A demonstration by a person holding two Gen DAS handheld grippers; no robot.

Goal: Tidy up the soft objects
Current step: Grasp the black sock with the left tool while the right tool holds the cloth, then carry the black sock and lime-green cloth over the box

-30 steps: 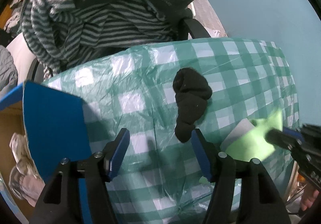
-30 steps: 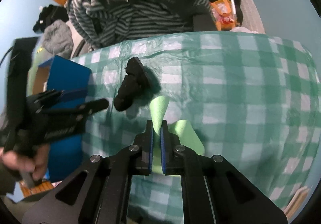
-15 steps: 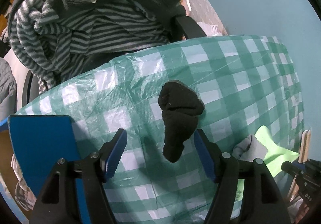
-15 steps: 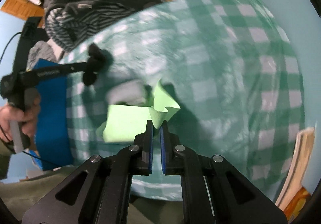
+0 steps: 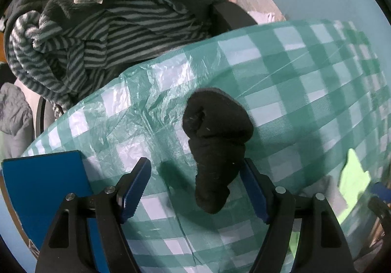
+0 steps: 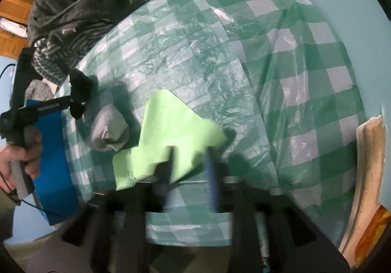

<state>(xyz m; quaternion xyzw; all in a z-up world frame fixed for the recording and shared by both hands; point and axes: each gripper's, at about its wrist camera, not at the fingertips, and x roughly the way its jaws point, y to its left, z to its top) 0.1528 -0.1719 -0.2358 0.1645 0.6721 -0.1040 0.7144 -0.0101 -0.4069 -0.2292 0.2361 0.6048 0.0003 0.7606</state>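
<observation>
Light was soft and even; the right tool (image 6: 188, 170) looked smeared with blur; edges bent round and went dark.

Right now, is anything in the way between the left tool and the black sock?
Nothing visible is in the way. The left tool is open, and the black sock already lies partly between its two fingers on the checked tablecloth. The blue box sits off to the left side.
</observation>
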